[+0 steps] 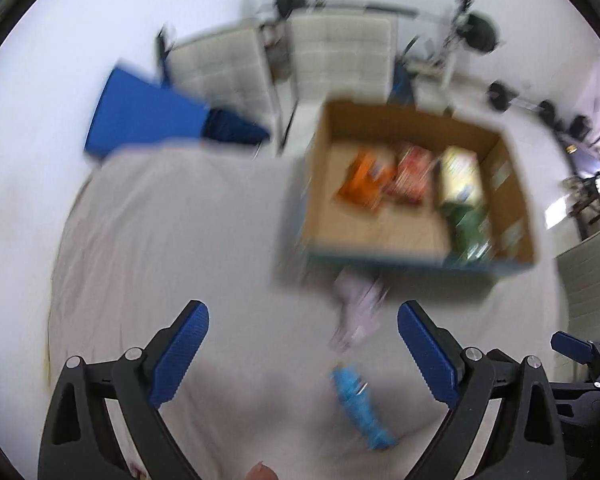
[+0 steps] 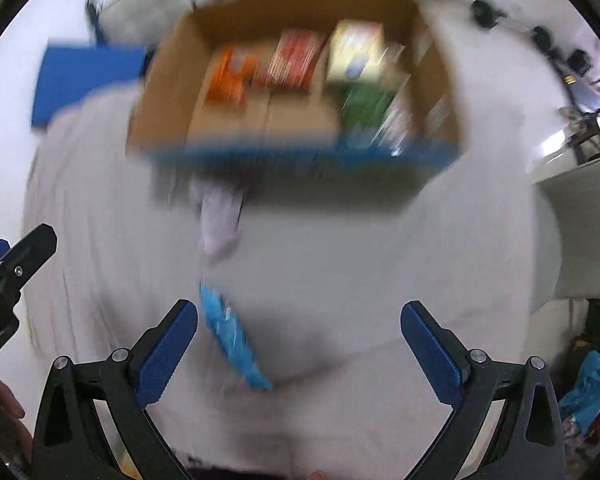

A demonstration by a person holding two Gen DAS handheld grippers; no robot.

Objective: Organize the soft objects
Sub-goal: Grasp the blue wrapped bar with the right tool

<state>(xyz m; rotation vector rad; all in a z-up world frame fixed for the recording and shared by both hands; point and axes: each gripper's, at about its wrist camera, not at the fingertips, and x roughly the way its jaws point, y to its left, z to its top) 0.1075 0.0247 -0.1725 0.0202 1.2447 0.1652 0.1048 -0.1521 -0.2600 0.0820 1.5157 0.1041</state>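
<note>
Two soft packets lay on the white cloth-covered table (image 1: 160, 220), both outside the open brown cardboard box (image 1: 320, 168) holding orange, red, yellow and green packets; from left to right: the left gripper (image 1: 303, 354) stood with jaws apart and empty; the crumpled bright blue packet (image 1: 360, 412) lay between its fingers; the pale lilac packet (image 1: 358, 312) lay beyond, near the box; the right gripper (image 2: 299, 351) likewise stood with jaws apart, empty. Both packets appeared light, limp and probably slippery; grasping across the narrow middle seemed advisable.
</note>
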